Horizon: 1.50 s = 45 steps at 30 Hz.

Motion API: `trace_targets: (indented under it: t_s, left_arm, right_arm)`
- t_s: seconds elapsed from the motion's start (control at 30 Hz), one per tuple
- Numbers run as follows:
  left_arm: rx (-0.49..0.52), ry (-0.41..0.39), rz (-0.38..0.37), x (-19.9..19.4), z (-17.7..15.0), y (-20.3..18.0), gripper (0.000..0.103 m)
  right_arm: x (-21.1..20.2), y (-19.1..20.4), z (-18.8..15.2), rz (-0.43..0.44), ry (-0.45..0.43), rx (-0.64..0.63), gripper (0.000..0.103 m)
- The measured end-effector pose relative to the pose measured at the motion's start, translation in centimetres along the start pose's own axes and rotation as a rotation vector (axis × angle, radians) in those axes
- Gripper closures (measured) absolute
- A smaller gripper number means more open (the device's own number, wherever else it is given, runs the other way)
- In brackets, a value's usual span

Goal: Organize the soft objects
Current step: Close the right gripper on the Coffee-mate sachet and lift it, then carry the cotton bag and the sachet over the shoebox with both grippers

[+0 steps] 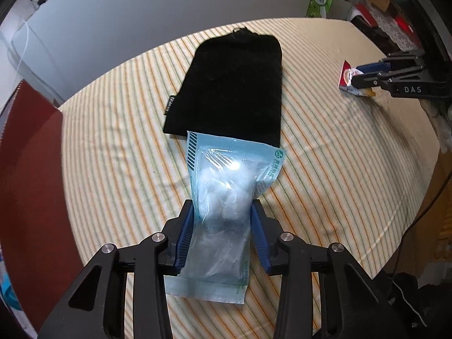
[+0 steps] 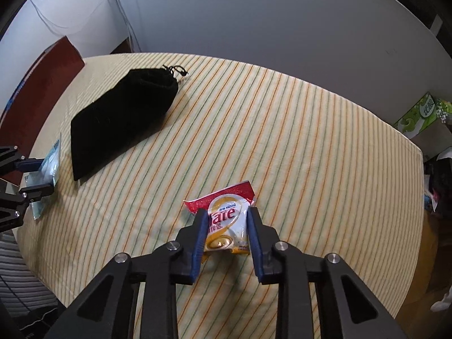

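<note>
left gripper pinches the cotton pack just below the black pouch; right gripper clamps the creamer sachet mid-table. lift both w/o squeezing harder, aim at pouch mouth.

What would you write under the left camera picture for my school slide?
The left gripper squeezes a clear blue packet of cotton balls beside a black drawstring pouch on a striped tablecloth.

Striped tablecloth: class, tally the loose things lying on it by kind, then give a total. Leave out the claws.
Black drawstring pouch: 1
Clear blue-edged packet of white cotton: 1
Red and white sachet: 1
Total: 3
</note>
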<state>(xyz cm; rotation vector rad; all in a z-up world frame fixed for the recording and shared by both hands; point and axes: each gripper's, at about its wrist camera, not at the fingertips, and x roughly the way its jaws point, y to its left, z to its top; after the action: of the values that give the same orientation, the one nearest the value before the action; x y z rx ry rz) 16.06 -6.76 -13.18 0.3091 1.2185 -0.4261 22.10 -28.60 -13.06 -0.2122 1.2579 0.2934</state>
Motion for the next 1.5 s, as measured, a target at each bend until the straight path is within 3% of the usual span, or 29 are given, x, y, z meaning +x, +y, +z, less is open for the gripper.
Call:
trace_targets:
  t_s: [0.27,0.6,0.8,1.07,1.33,1.5]
  left_arm:
    - [-0.009,-0.026,0.021,-2.0,-1.0,-0.4,0.065]
    - [-0.065,-0.126,0.016,-8.1,-1.9,0.7,0.065]
    - [-0.131,-0.204,0.045,-10.9,-1.8,4.1,0.065]
    - [-0.25,-0.269,0.148,-15.3,-3.4,11.1,0.065]
    - [-0.361,-0.272,0.242,-16.6,-5.0,17.5,0.065]
    - [-0.402,-0.264,0.25,-16.2,-5.4,19.8,0.065]
  right_arm:
    - [-0.4,-1.0,-0.6,0.004,-0.021,0.031,0.079]
    - [-6.7,0.6,0.5,0.056,-0.164,0.0,0.079]
    - [-10.5,5.4,4.3,0.112,-0.255,-0.085,0.079]
    - [-13.4,14.7,11.8,0.22,-0.348,-0.207,0.079]
    - [-12.2,24.8,17.3,0.289,-0.339,-0.328,0.079]
    - [-10.4,29.3,19.8,0.319,-0.331,-0.365,0.079]
